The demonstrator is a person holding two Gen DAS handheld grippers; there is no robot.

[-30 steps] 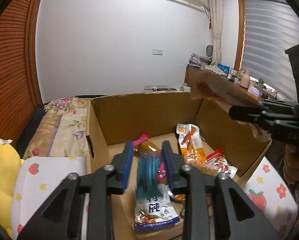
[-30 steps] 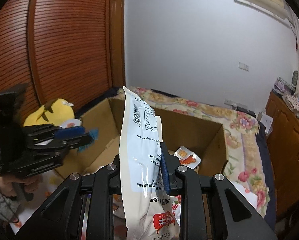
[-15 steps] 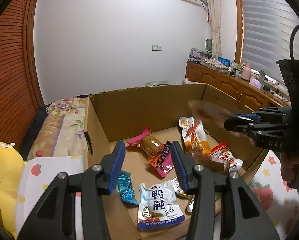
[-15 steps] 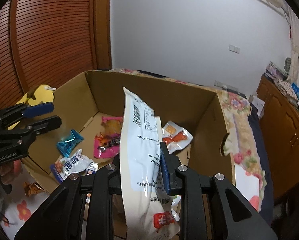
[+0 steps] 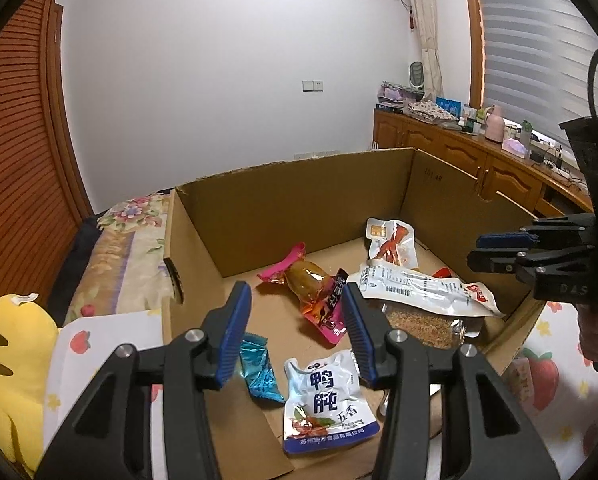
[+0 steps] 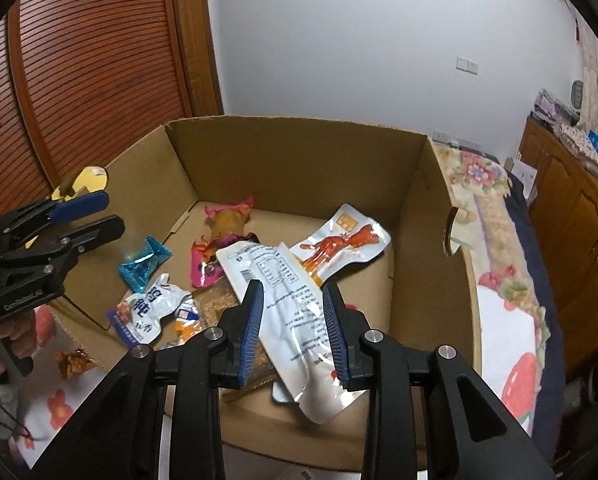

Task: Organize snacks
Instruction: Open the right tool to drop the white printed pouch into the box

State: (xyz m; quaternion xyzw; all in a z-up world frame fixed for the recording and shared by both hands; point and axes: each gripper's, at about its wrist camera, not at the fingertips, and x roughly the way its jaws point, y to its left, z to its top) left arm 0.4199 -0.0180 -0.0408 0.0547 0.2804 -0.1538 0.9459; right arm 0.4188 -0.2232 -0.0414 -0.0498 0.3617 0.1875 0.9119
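The right gripper (image 6: 293, 324) was opening — its pads stood clear of the long white snack pouch (image 6: 295, 304), which lay between them inside the cardboard box (image 6: 295, 160), near the front edge, atop other packets. The left gripper (image 5: 295, 328) hung released and empty over the box's front-left corner, above a blue-and-white pouch (image 5: 327, 400) and a small teal wrapper (image 5: 259, 368).

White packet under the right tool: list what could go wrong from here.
1. The right tool is opening with the white packet between its fingers; the packet lies tilted on other snacks, so it may slide toward the cardboard box near wall.
2. It covers the clear granule bag, which could get overlooked.
3. An orange wrapper lies outside the box and may be missed.
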